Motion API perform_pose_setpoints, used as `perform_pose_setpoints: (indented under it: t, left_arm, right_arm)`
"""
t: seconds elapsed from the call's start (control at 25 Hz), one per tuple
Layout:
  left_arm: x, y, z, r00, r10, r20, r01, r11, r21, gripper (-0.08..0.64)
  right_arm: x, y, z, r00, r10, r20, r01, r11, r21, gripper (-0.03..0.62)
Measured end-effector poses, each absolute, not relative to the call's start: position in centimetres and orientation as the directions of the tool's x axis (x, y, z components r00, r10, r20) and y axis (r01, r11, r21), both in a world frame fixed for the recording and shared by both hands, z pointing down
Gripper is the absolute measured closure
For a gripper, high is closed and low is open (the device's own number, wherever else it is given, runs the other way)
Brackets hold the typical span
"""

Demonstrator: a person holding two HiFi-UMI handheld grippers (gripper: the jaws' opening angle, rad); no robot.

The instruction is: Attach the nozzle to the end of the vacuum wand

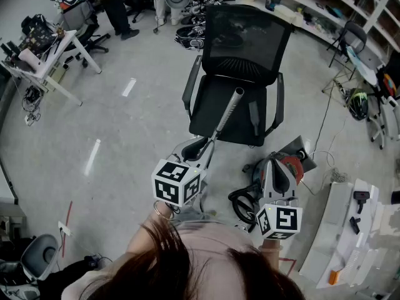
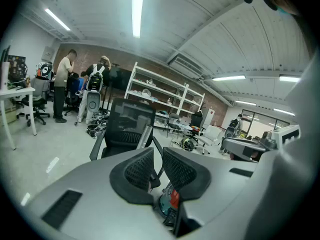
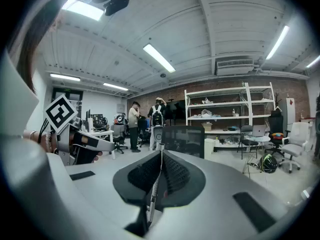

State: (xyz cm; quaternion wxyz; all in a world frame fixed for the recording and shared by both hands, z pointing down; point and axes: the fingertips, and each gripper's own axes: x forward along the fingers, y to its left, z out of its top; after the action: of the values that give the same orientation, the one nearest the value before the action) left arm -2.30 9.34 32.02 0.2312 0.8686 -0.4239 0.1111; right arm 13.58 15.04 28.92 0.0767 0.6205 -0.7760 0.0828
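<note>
Your left gripper (image 1: 195,149) is clamped across the vacuum wand (image 1: 226,116), low on its length. In the left gripper view the pads stand only a narrow way apart with a dark part between them, and the silver tube rises just past the left pad. The wand is off the floor, slanting up over the black chair (image 1: 240,74), with its open end uppermost and free. Your right gripper (image 1: 274,166) is clenched shut. A thin pale line shows at the seam, too fine to name, so treat that gripper as free.

Expect the wand to be a stiff, smooth metal tube, probably light but long. Held this low, the free end can swing and lever against the pads, and the slick surface may let it twist or slide when you push on it. Keep a firm hold and brace it along its own line.

I cannot pick out the nozzle for certain. Small dark pieces (image 1: 360,197) lie near the far edge of the white tabletop (image 1: 340,230) at your right, and it may be among them. It is likely light, hard plastic, so take it by the body and leave its collar bare. The red vacuum body (image 1: 292,166) and black hose (image 1: 242,202) sit on the floor beside the chair.
</note>
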Motion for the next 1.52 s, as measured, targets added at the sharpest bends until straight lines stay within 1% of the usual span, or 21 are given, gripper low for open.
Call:
perform_pose_setpoints:
  t: [0.32, 0.4, 0.48, 0.6, 0.88, 1.2, 1.52]
  left_arm:
    - [-2.9, 6.1, 32.7, 0.62, -0.692, 0.37, -0.785, -0.548, 0.29, 0.503]
    - [-2.9, 5.2, 33.1, 0.626, -0.685, 0.373, -0.78, -0.561, 0.279, 0.48]
    - [-2.7, 4.2, 33.5, 0.634, -0.672, 0.383, -0.772, -0.577, 0.265, 0.433]
    - [-2.7, 2.6, 33.9, 0.643, -0.656, 0.396, -0.762, -0.6, 0.243, 0.413]
    - [-2.9, -0.3, 34.3, 0.687, -0.606, 0.401, -0.718, -0.652, 0.245, 0.41]
    - [-4.9, -2.9, 34.3, 0.734, -0.542, 0.41, -0.661, -0.708, 0.247, 0.407]
    - [-3.9, -4.3, 35.6, 0.754, -0.495, 0.431, -0.619, -0.756, 0.215, 0.391]
  right_arm:
    - [13.0, 12.4, 29.2, -0.204, -0.957, 0.208, -0.979, 0.197, -0.058, 0.563]
    - [12.8, 11.9, 29.1, -0.195, -0.959, 0.204, -0.98, 0.185, -0.066, 0.563]
    - [12.6, 11.3, 28.9, -0.182, -0.962, 0.203, -0.983, 0.172, -0.066, 0.561]
    - [12.1, 10.3, 28.5, -0.16, -0.966, 0.201, -0.987, 0.151, -0.06, 0.561]
    - [10.8, 7.8, 28.1, -0.105, -0.974, 0.202, -0.994, 0.097, -0.049, 0.561]
    - [7.5, 4.8, 27.6, -0.058, -0.975, 0.213, -0.998, 0.05, -0.04, 0.561]
    - [7.8, 3.9, 28.5, -0.009, -0.976, 0.22, -0.999, -0.002, -0.05, 0.561]
